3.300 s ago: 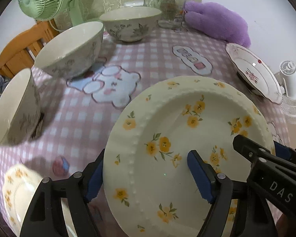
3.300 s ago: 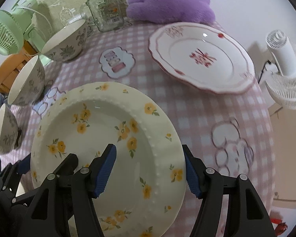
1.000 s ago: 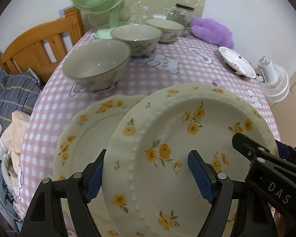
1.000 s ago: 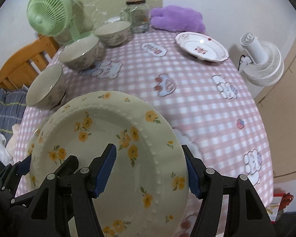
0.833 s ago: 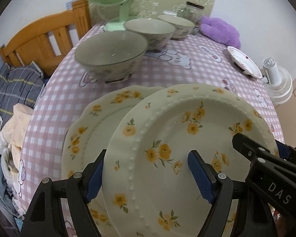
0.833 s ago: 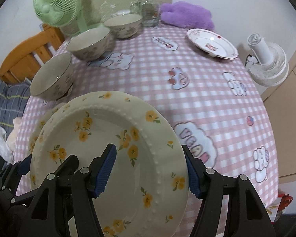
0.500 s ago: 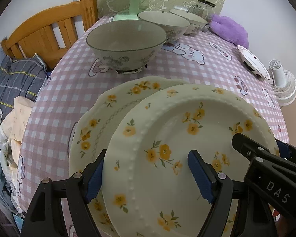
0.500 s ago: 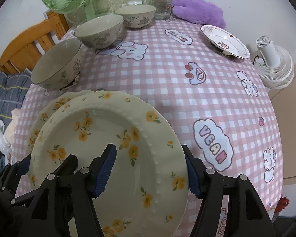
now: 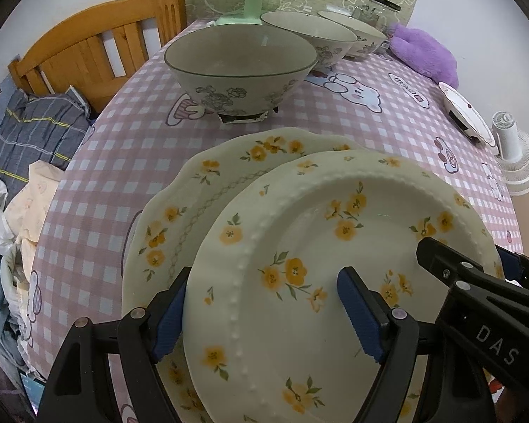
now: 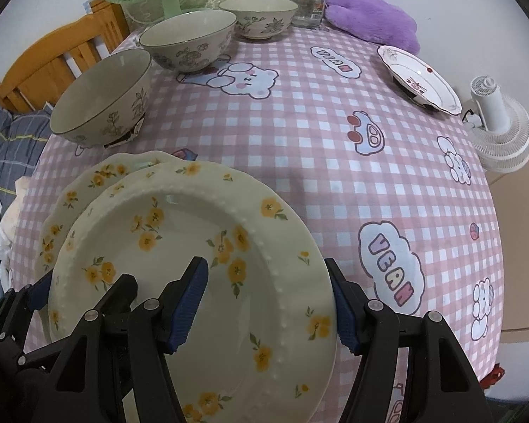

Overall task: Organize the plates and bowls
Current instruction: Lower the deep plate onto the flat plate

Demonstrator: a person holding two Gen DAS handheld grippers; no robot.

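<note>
Both claws, the left claw (image 9: 261, 313) and the right claw (image 10: 269, 305), pinch the top plate (image 9: 335, 264), which sits right of center over the bottom plate (image 9: 194, 204), peeking out at the upper left.

**Black tongs, blue pads**

Left tongs (image 9: 261, 312) — two matte black plastic arms that widen toward the camera, each tipped with a dark blue pad (image 9: 358, 313) ribbed in fine grooves. A small silver rivet sits on each arm just behind its pad, with another further back on the left arm.

Right tongs (image 10: 268, 303) are the same build — black arms, ribbed blue pads (image 10: 188, 298), round silver rivets along the top. In the left wrist view their black outer face carries the pale raised letters "DAS" (image 9: 495, 345), with two more rivets above it.
</note>
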